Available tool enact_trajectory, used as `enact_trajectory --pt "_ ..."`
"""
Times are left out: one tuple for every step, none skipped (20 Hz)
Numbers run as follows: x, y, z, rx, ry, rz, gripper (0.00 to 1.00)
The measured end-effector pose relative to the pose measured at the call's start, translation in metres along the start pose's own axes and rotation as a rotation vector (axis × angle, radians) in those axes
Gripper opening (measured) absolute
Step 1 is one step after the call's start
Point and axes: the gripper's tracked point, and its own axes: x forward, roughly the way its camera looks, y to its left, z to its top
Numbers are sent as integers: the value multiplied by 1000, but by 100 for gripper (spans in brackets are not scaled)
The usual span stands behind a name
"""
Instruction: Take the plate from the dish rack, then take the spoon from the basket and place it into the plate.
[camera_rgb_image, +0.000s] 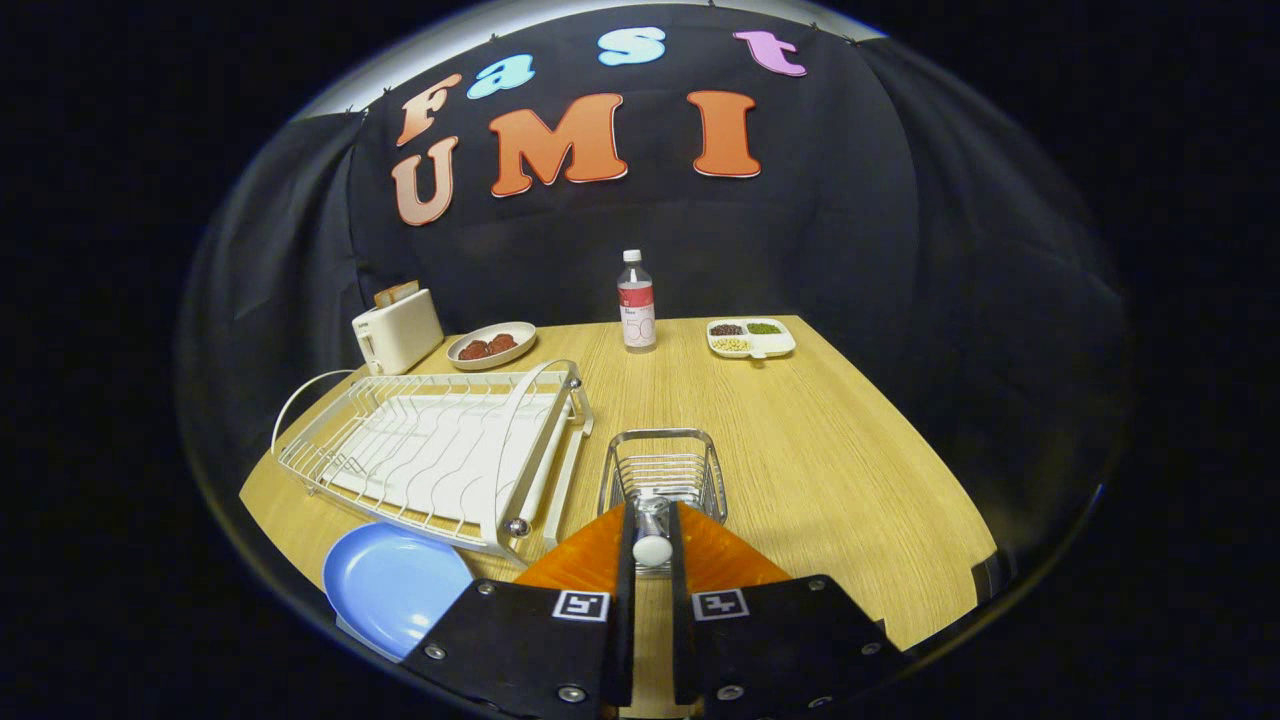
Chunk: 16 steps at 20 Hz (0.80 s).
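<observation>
Fingers (628, 540) are pinching the spoon (653, 535) as I'm holding it over the basket (662, 470); plate (395, 585) is sitting near left, beside the rack (430, 455).

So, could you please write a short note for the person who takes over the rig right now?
Hand-held gripper: fingers nearly closed on the spoon, which they hold upright at the near edge of the wire basket.
Blue plate: already out of the dish rack, lying flat on the wooden table just in front of the rack, beside the gripper.
Done: plate taken out; spoon gripped.
Left: lift the spoon clear of the basket, carry it over to the plate, set it in the plate and release.
</observation>
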Motion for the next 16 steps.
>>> enact_trajectory --pt "1 3 3 20 3 18 15" --pt "1 3 5 38 6 26 14" --pt "1 3 7 45 11 32 14" --pt "1 2 10 40 17 33 14" --pt "-1 3 14 30 25 40 14" --pt "-3 2 17 18 35 39 14" --pt "-5 1 21 9 40 38 12" --pt "-6 0 27 4 36 36 12" --pt "-8 -1 30 5 35 31 11" --pt "-10 -1 34 5 36 36 10" --pt "-13 -1 38 6 35 43 10" --pt "-16 -1 43 6 31 49 10" --pt "-20 -3 47 3 29 51 10" --pt "-24 -4 52 -2 22 53 10" --pt "-28 -6 59 -3 15 54 10" --pt "-33 -5 65 -1 5 62 10"
